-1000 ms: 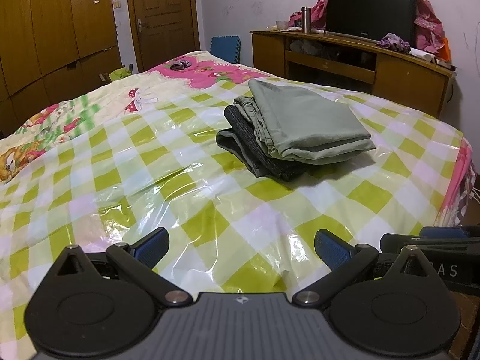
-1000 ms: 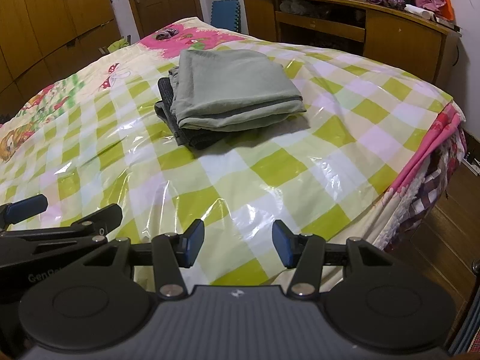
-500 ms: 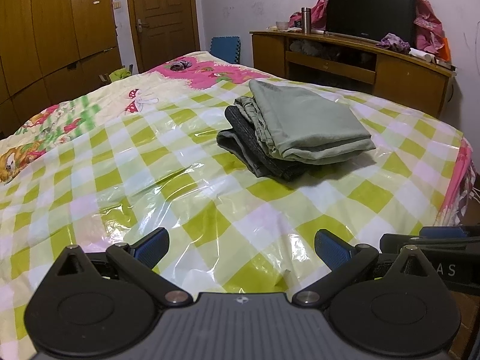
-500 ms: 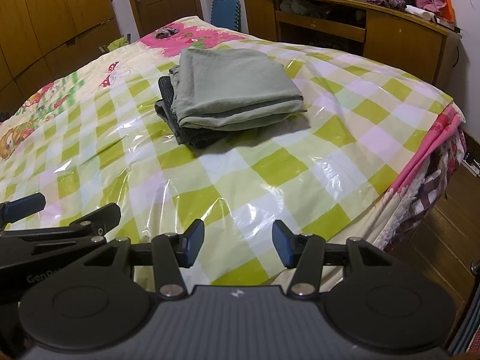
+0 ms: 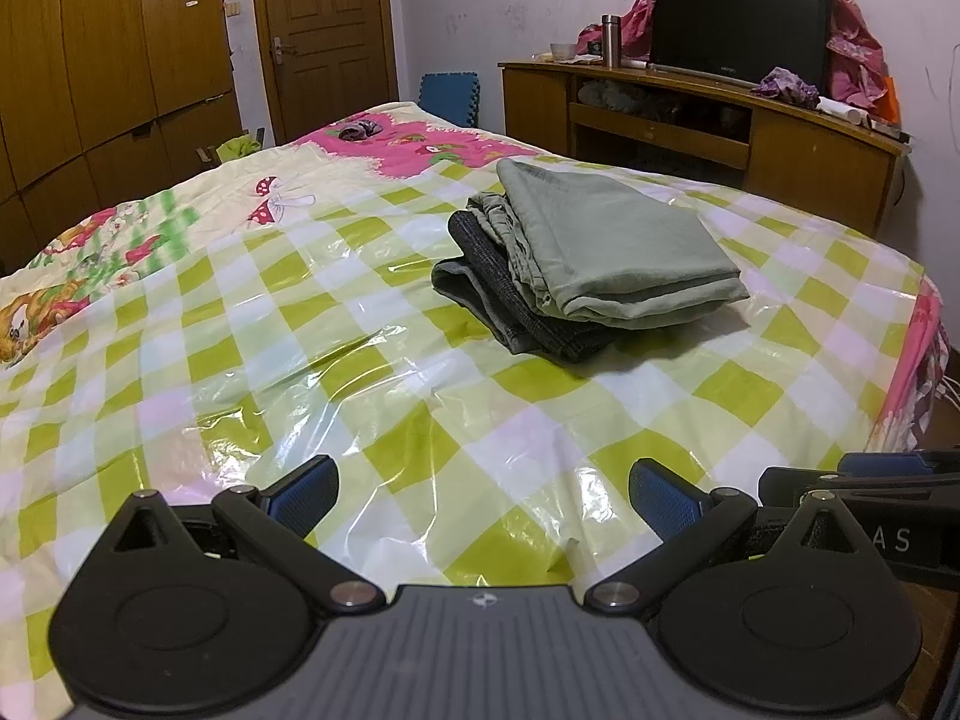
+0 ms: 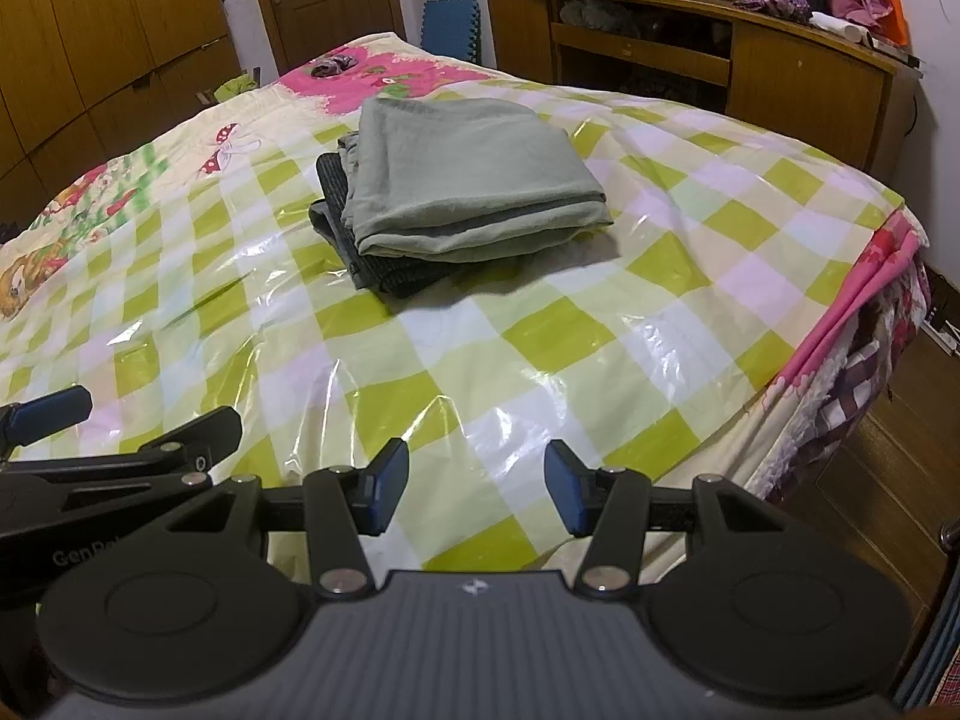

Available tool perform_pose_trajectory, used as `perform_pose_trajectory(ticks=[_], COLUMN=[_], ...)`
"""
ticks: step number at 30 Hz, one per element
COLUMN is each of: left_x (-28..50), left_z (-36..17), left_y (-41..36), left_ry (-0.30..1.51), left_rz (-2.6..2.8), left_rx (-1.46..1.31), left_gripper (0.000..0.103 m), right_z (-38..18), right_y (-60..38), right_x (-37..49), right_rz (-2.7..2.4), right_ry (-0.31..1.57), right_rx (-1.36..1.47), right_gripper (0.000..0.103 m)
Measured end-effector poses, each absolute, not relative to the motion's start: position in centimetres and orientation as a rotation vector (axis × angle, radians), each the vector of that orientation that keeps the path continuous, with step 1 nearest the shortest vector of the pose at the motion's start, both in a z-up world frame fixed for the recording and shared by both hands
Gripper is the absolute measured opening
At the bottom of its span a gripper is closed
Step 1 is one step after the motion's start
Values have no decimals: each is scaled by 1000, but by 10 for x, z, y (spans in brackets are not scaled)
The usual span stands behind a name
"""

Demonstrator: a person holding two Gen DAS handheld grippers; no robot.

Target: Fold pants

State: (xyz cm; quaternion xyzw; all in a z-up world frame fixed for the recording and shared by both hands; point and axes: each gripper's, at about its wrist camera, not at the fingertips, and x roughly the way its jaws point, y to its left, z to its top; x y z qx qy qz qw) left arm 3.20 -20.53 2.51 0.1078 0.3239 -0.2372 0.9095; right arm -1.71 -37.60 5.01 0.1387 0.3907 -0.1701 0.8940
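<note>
This is a bedroom in a home. A bed [image 5: 252, 324] under a checked plastic sheet [image 5: 540, 420] fills the room, with wooden wardrobes [image 5: 108, 60] and a door [image 5: 327, 36] along the far wall. A television [image 5: 741, 21] stands on a wooden cabinet [image 5: 810, 150] beyond the bed's far edge.

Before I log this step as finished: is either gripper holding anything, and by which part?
Nothing is held. The left gripper and right gripper are both open above the bed, apart from the folded pants.

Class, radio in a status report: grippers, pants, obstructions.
Left gripper and right gripper open, empty, over the checked plastic sheet. Folded sage-green pants stacked on folded dark grey pants. Nothing in between.
</note>
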Motion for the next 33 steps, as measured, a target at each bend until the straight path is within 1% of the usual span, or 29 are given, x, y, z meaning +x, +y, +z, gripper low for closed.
perform_pose_trajectory(ticks=[33], left_x=[28], left_z=[22], left_y=[-204], left_ry=[669], left_rz=[-488], left_rx=[232], left_gripper=[103], right_z=[49], right_y=[-375], right_x=[-24], right_rz=[-361], right_ry=[814], right_rx=[273], right_gripper=[52])
